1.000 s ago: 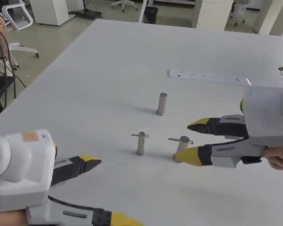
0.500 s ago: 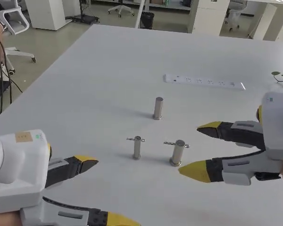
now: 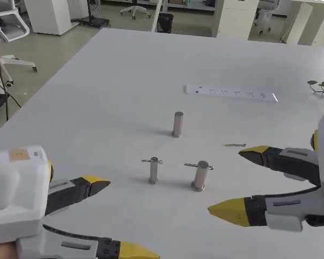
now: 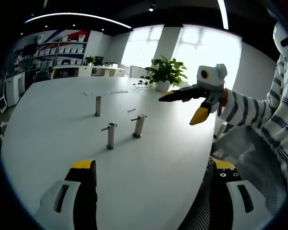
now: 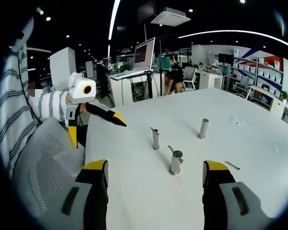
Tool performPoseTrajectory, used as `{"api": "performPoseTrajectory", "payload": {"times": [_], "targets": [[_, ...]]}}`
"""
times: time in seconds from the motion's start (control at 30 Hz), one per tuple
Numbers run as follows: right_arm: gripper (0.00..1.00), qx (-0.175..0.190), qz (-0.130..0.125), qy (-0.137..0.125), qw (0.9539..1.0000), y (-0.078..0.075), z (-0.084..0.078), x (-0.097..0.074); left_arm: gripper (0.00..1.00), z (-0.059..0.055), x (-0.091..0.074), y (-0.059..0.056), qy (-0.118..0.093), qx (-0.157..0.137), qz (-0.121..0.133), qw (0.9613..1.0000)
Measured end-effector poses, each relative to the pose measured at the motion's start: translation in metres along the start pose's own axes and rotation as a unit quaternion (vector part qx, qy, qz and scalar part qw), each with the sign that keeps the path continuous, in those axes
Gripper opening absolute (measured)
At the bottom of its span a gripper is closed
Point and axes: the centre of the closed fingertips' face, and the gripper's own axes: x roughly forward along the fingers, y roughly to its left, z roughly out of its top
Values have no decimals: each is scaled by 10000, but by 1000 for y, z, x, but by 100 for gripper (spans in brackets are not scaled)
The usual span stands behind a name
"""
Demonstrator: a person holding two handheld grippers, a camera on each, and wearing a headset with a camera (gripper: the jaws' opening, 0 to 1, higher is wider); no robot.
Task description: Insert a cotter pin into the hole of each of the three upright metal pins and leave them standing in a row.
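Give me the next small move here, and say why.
Probably ease the right hand-held gripper over to the loose cotter pin on the table and close on it: its jaws stand open and empty, the far metal pin has no cotter pin, and the two nearer pins already carry theirs.

The white desk (image 3: 86, 97) carries a bare metal pin (image 3: 177, 124) standing upright near its middle. Nearer the front edge, a slim pin (image 3: 153, 171) and a thick pin (image 3: 198, 178) stand side by side. The slim one has a cotter pin (image 3: 152, 161) through its top, and the thick one has a second cotter pin (image 3: 198, 167). A loose cotter pin (image 3: 235, 145) lies flat toward the right edge. A white power strip (image 3: 229, 93) lies toward the far edge.
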Motion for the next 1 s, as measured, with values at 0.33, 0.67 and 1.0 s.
{"api": "performPoseTrajectory", "payload": {"times": [0.33, 0.67, 1.0], "targets": [[84, 147, -129, 49, 9998, 6, -9, -16, 98, 4, -3, 3, -61, -83, 55, 9999], [88, 405, -322, -13, 9987, 5, -17, -34, 98, 3, -4, 1, -40, -114, 76, 9999], [94, 1035, -644, -31, 9925, -3, -36, -52, 98, 5, -6, -1, -85, -170, 91, 9998]]}}
